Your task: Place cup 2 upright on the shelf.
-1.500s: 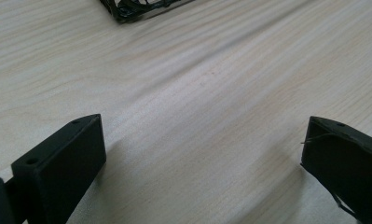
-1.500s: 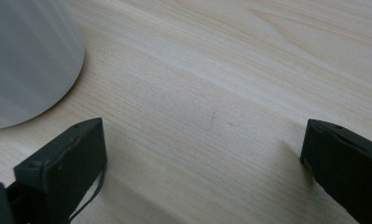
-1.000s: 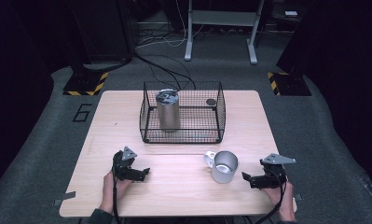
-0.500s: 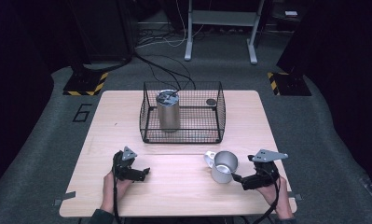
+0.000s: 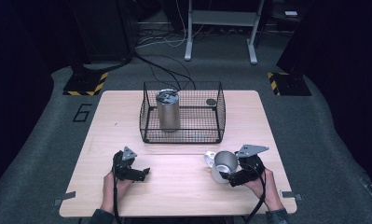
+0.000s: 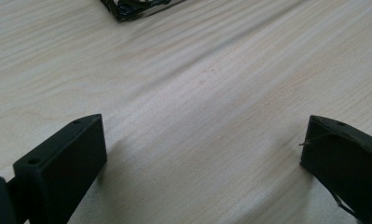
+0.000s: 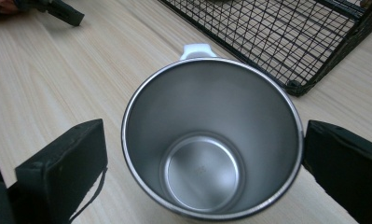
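A steel mug (image 7: 211, 140) with a white handle (image 7: 197, 49) stands upright and empty on the wooden table (image 5: 183, 191), at the front right (image 5: 223, 163). My right gripper (image 7: 204, 140) is open, one jaw on each side of the mug's rim; its right jaw is almost touching the rim. From above, the right gripper (image 5: 226, 173) reaches the mug from the right. My left gripper (image 5: 144, 172) rests low on the table at the front left, open (image 6: 204, 135), with bare wood between its jaws.
A black wire basket (image 5: 181, 137) stands at the table's middle back. It holds an upright steel canister (image 5: 168, 111) and a small dark disc (image 5: 211, 101). The basket's corner (image 7: 295, 86) lies just beyond the mug. Floor cables run behind the table.
My right gripper has moved left, from the table's right edge to the mug, and its jaws now flank it. The left gripper has stayed put.
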`<state>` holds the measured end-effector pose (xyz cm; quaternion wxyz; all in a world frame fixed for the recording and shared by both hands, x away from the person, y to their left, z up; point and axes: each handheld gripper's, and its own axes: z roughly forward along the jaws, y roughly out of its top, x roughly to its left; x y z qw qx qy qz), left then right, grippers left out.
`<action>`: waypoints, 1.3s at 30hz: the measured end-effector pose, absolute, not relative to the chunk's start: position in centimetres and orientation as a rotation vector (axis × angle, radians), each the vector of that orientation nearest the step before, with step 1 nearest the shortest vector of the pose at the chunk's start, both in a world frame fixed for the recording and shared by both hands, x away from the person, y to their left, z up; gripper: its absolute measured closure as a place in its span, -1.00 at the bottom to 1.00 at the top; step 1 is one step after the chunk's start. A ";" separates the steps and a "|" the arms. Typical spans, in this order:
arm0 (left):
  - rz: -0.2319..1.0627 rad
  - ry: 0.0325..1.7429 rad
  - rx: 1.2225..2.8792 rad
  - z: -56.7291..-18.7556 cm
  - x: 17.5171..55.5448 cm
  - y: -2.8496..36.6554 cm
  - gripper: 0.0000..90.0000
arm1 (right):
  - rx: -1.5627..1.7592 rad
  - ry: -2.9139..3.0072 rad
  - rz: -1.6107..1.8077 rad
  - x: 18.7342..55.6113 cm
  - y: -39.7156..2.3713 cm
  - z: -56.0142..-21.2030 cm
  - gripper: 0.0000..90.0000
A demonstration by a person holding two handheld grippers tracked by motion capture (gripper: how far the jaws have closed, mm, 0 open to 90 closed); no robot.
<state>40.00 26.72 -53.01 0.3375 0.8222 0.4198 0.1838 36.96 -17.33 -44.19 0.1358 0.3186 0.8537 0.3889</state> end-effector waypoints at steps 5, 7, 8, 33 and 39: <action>0.478 1.094 2.143 -53.0 40.0 26.7 -1.00 | 0.910 2.490 1.082 37.6 -16.7 -44.5 -1.00; 0.479 1.094 2.142 -53.0 40.0 26.7 -1.00 | 0.914 2.491 1.067 37.8 -16.6 -44.6 -1.00; 0.479 1.094 2.142 -53.0 40.0 26.7 -1.00 | 0.926 2.488 1.072 37.8 -16.5 -44.7 -0.99; 0.484 1.096 2.138 -53.0 40.0 26.7 -1.00 | 0.938 2.486 1.042 38.2 -15.8 -45.3 -0.90; 0.484 1.095 2.138 -53.0 40.0 26.7 -1.00 | 0.928 2.492 1.044 38.3 -15.9 -45.3 -0.90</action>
